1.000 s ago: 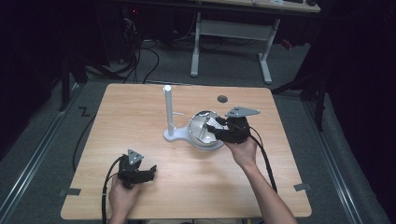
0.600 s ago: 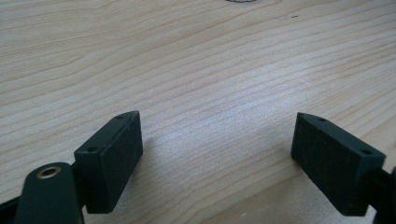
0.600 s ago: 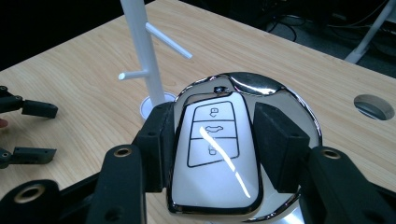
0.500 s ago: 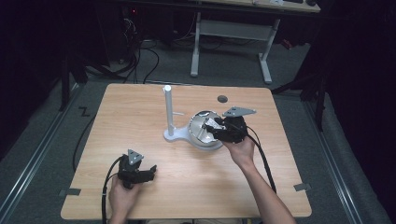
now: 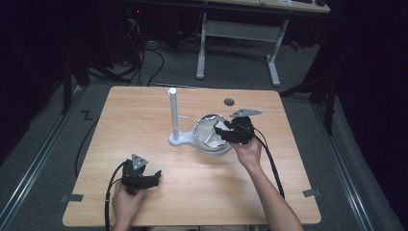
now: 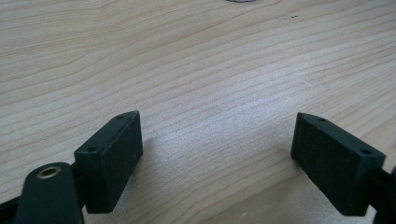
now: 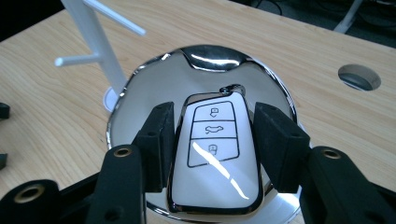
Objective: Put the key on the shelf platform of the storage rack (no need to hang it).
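Pale wooden worktop (image 5: 144,125) carries a shiny round metal dish (image 7: 140,107) beside a white peg stand (image 5: 174,115), where the right tongs (image 7: 210,140) clasp a white, chrome-edged car key fob (image 7: 215,158) just above it, placement apparently unfinished; left tongs (image 6: 217,158) idle, released.

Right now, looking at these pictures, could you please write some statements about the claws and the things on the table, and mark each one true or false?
1. The right claw has its jaws on both sides of a white car key. True.
2. The key shows three buttons on its face. True.
3. The left claw is closed on a small object. False: its jaws stand wide apart over bare table.
4. The key is over a shiny round dish. True.
5. The white stand lies flat on the table. False: its post stands upright beside the dish.
6. The round hole in the table is near the left claw. False: it is at the far side, beyond the dish.
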The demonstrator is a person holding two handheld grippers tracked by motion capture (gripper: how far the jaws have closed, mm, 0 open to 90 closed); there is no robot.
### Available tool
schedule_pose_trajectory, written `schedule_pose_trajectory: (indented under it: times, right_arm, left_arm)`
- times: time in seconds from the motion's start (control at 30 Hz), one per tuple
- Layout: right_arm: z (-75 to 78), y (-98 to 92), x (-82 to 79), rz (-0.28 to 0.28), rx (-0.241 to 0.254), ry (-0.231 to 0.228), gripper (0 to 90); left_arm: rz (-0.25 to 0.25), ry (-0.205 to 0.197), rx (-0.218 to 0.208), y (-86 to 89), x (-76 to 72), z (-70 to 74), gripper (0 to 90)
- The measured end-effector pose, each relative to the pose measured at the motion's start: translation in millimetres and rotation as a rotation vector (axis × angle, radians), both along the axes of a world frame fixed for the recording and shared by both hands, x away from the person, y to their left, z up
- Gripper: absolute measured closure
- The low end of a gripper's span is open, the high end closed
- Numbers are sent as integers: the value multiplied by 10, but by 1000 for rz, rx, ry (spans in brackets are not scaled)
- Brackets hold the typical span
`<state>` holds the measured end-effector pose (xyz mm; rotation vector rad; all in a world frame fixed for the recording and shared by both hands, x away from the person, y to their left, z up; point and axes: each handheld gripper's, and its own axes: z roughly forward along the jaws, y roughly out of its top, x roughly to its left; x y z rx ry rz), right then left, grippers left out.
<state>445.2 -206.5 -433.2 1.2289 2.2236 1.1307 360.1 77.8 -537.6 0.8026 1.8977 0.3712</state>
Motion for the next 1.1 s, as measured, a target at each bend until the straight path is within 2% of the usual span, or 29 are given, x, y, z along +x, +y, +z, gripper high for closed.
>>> schedule_pose_trajectory:
  times: [0.33, 0.43, 0.67, 0.9, 1.1]
  right_arm:
    - [-116, -9, 87, -20, -33, 33, 505]
    - [-153, -7, 107, -16, -49, 31, 503]
    - [-184, 23, 134, -16, -53, 35, 503]
    - [-232, 72, 143, -8, -79, 41, 502]
    - [-274, 118, 142, 6, -108, 42, 501]
  left_arm:
    - [0, 0, 0, 0, 0, 0, 169]
    - [0, 1, 0, 0, 0, 0, 169]
    - [1, 0, 0, 0, 0, 0, 169]
    - [13, 7, -10, -8, 1, 5, 169]
    - [2, 1, -1, -1, 0, 1, 169]
